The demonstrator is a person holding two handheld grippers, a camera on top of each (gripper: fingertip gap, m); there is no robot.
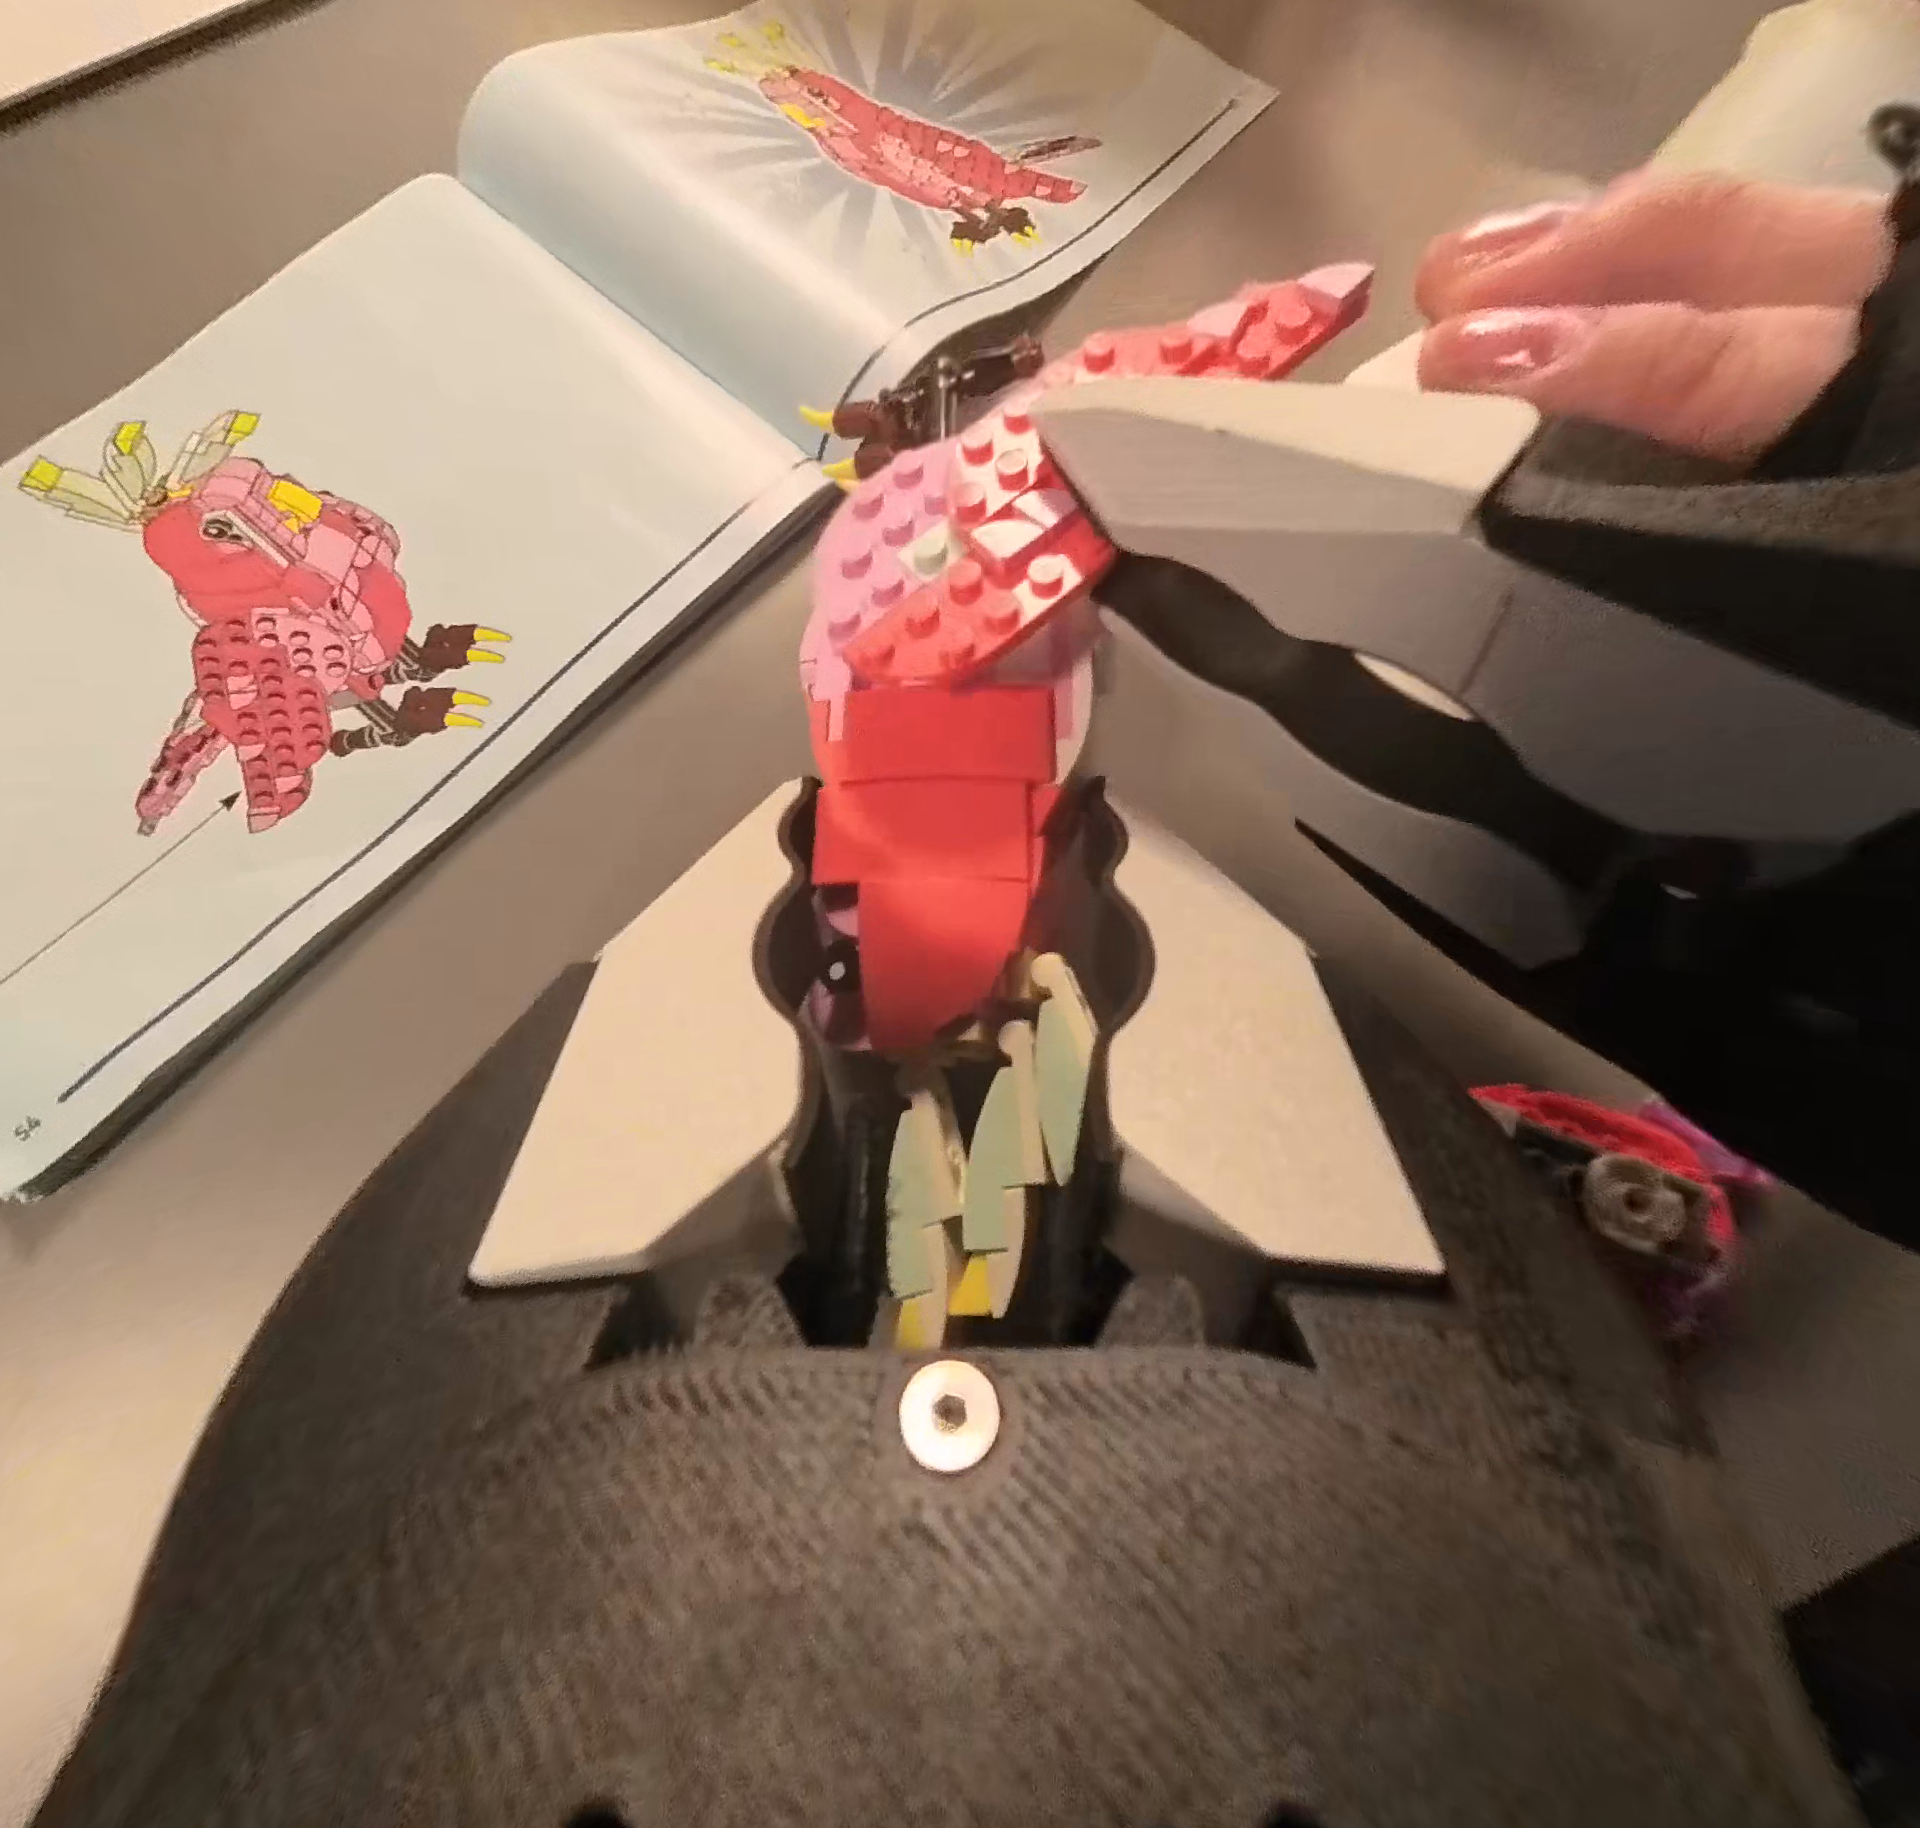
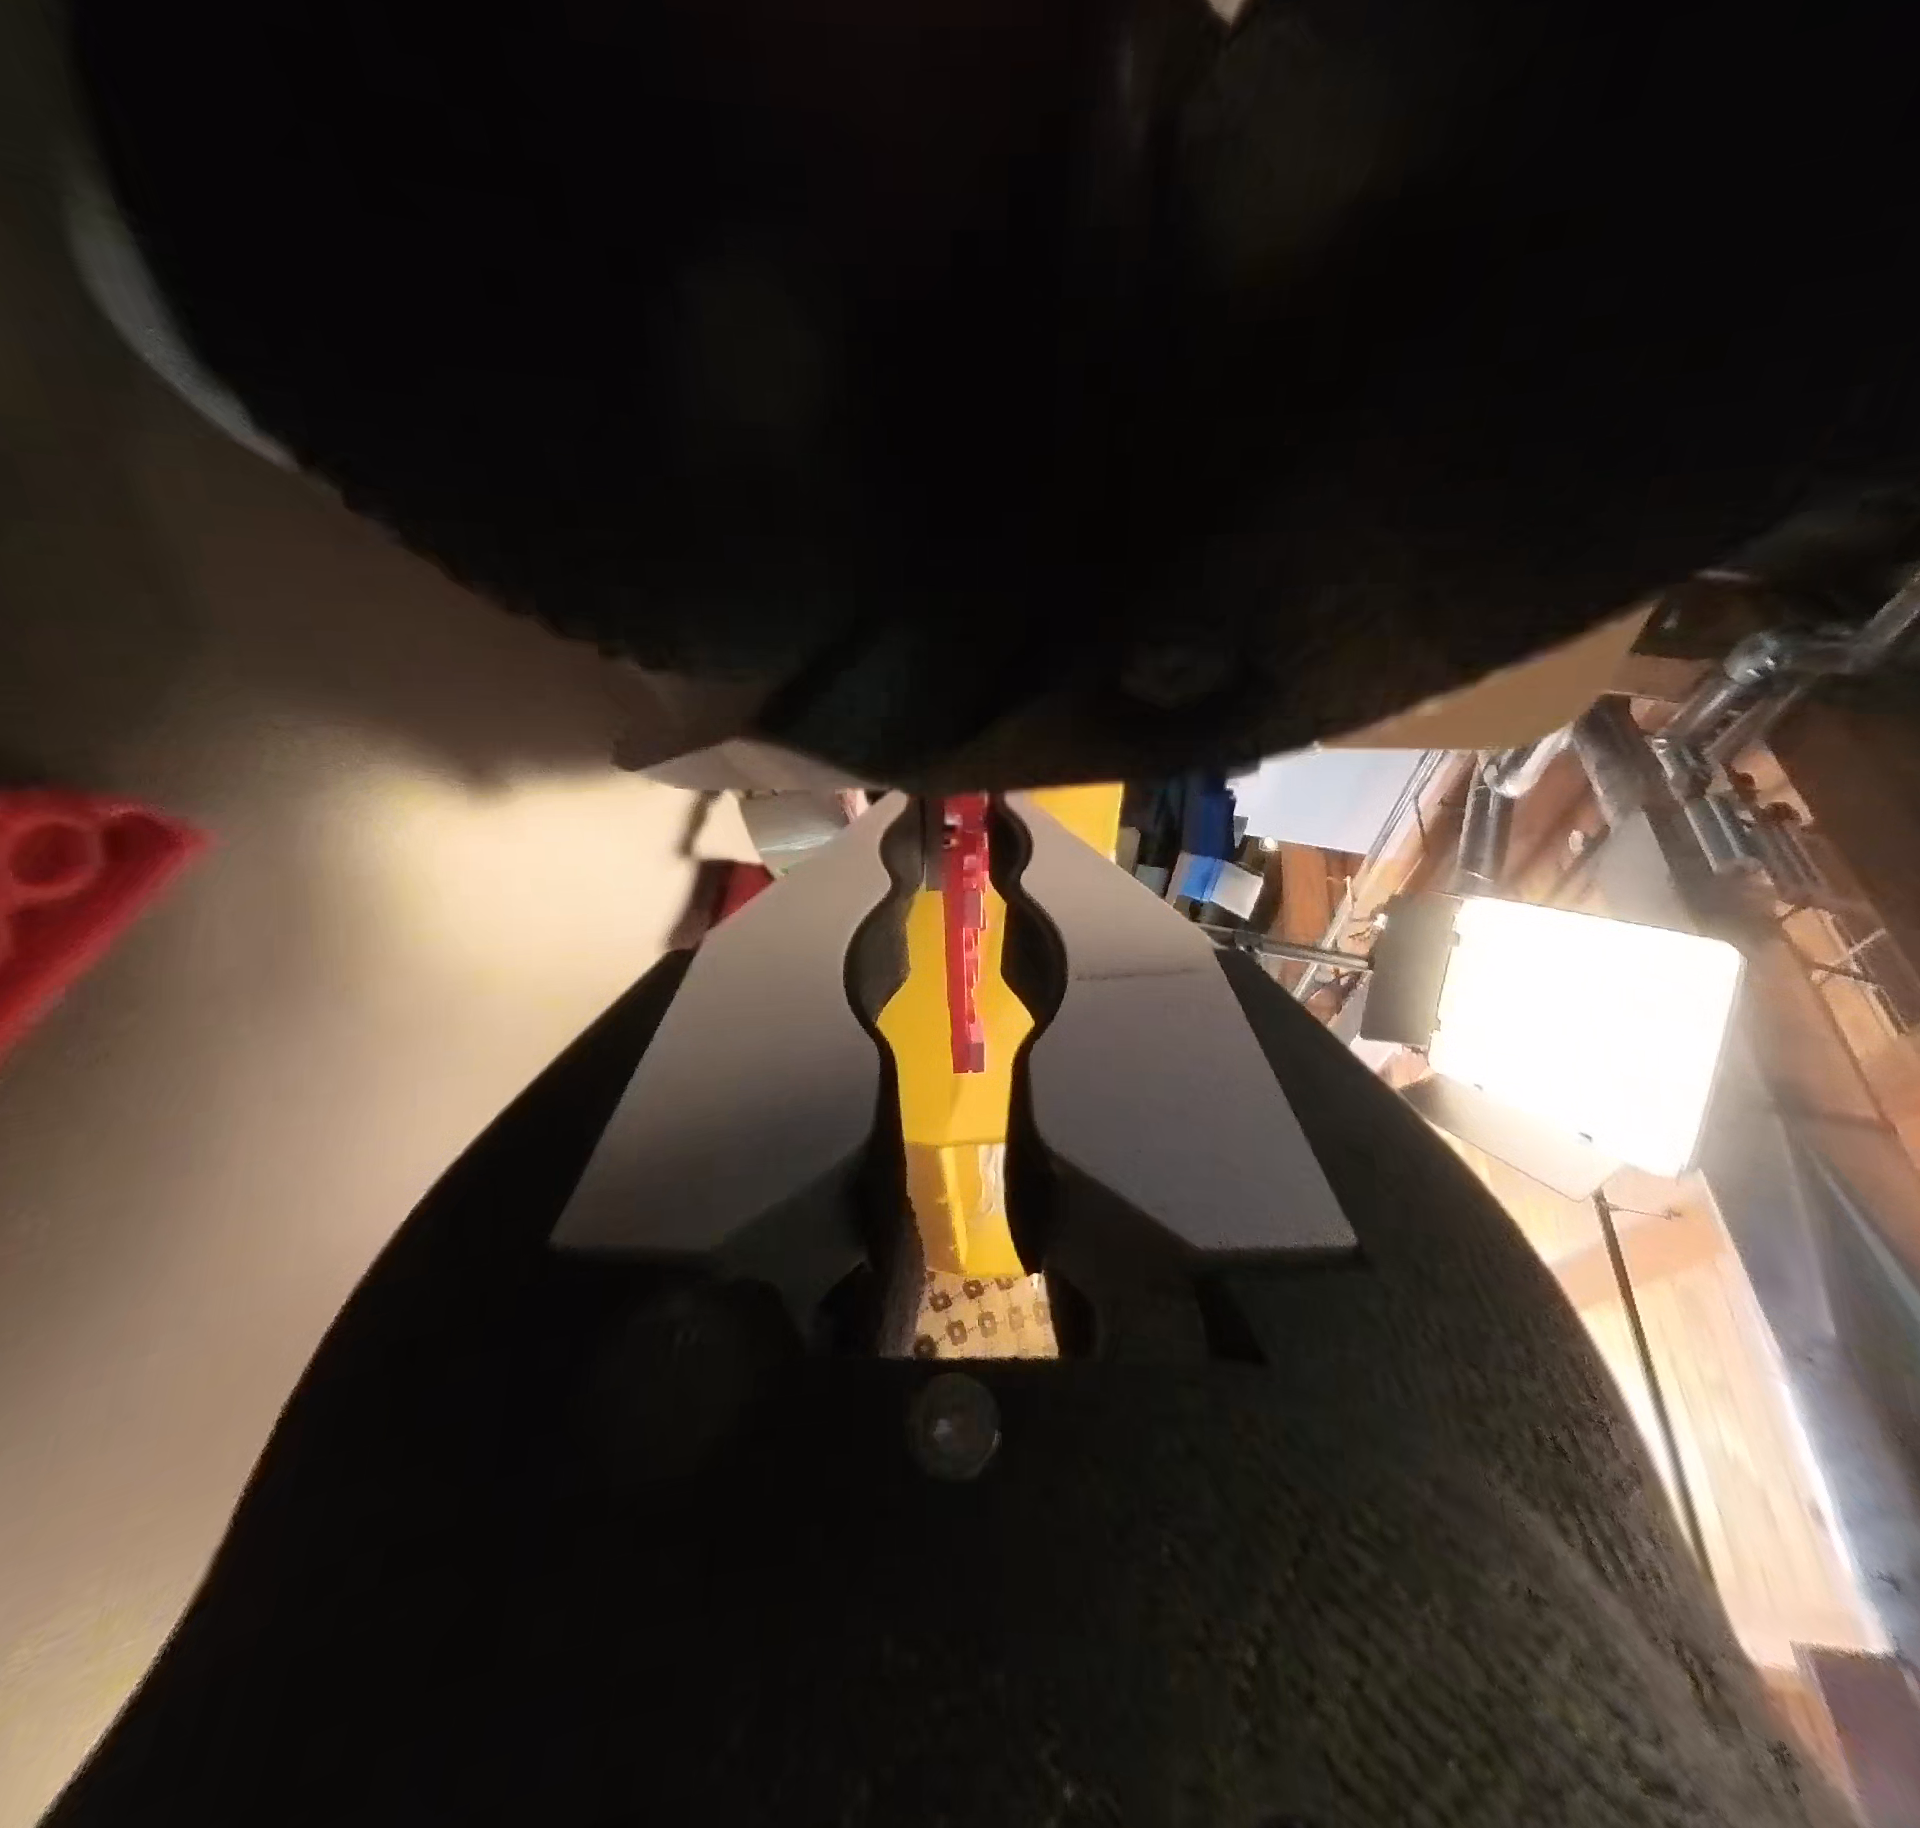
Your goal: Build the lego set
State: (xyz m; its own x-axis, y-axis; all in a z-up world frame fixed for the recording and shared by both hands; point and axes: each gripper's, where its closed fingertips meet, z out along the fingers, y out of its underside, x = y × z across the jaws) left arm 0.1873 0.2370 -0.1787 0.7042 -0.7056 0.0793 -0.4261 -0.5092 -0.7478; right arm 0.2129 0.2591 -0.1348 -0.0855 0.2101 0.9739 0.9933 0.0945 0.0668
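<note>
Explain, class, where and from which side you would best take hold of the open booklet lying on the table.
Probably the booklet is best gripped at its near left corner, coming in low from the table side. That edge shows a thick, flat stack of pages with bare table beside it. The far page curls upward, and the brick bird held in the left gripper overhangs the spine.

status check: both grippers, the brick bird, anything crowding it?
Left gripper clamped on red-and-pink brick bird. Right gripper pinching a red studded wing plate at the bird's back. Open instruction booklet behind; loose red-pink brick piece at right.
</note>
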